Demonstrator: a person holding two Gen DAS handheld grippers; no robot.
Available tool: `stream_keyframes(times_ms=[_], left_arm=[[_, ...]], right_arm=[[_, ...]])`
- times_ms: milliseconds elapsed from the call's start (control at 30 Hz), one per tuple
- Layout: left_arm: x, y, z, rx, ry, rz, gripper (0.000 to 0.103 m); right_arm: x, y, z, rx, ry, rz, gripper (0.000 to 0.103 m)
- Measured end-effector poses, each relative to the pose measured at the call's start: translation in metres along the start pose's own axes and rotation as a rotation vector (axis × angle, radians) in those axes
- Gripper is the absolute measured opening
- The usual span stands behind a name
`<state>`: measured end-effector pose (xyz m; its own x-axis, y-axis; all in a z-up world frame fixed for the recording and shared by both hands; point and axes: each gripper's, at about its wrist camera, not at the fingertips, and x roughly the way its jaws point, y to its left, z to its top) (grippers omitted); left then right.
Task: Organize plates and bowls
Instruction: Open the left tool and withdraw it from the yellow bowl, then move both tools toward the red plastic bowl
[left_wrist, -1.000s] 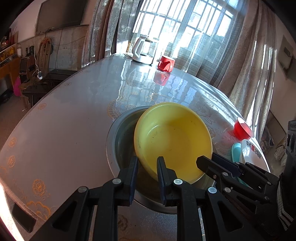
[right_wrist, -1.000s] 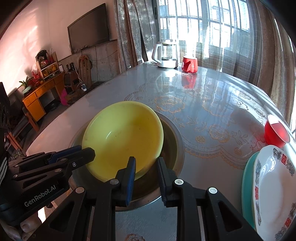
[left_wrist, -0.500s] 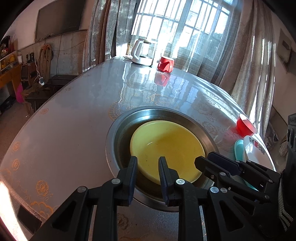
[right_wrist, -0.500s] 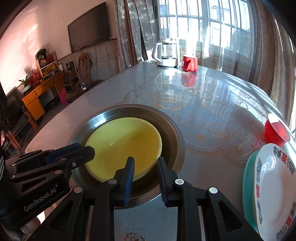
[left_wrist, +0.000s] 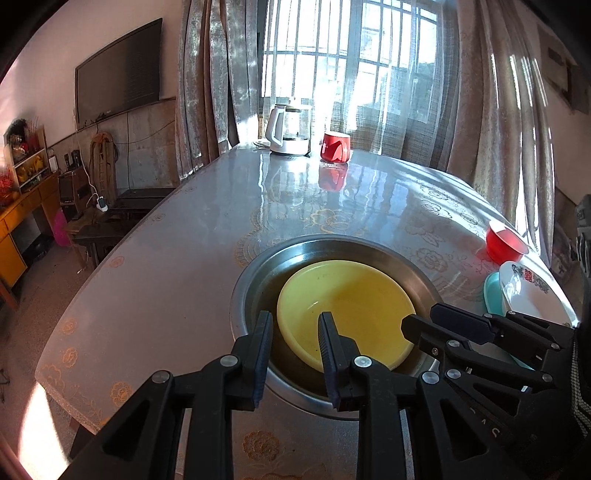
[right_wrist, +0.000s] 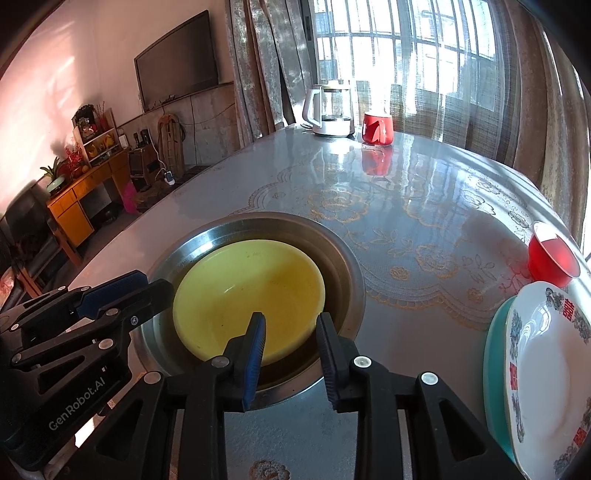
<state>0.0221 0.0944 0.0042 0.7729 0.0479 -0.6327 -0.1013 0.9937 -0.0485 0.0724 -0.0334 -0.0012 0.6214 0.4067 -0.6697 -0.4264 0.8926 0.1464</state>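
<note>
L gripper (left_wrist: 295, 332) had its jaws narrow, nothing pinched; the near rim of the yellow bowl (left_wrist: 347, 310) sat between them, untouched. R gripper (right_wrist: 290, 334) was opening, same rim in its gap, pads clear. Bowl lay flat inside the steel basin (right_wrist: 340, 254). Risk: a finger catching that rim on pull-back could tip it. White plate (right_wrist: 546, 369) on a teal one at the table edge (right_wrist: 417, 236), w/ the red bowl (right_wrist: 550, 254) near, could get knocked off.

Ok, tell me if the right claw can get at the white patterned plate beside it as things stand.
Probably yes. The right claw, jaws opening with nothing gripped, hangs over the yellow bowl; the white patterned plate lies uncovered on a teal plate, with bare table between.
</note>
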Motion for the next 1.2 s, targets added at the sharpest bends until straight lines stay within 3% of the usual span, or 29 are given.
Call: stream_keyframes(times_ms=[500,1200], left_arm=[[-0.014,-0.018,0.003,0.074,-0.053,0.03,0.027],[-0.01,-0.064,0.009,0.177,-0.055,-0.017,0.029]], right_arm=[[-0.011,-0.016,-0.003,0.063,-0.024,-0.008,0.03],[-0.033,-0.09,-0.014,0.229,-0.052,-0.075,0.032]])
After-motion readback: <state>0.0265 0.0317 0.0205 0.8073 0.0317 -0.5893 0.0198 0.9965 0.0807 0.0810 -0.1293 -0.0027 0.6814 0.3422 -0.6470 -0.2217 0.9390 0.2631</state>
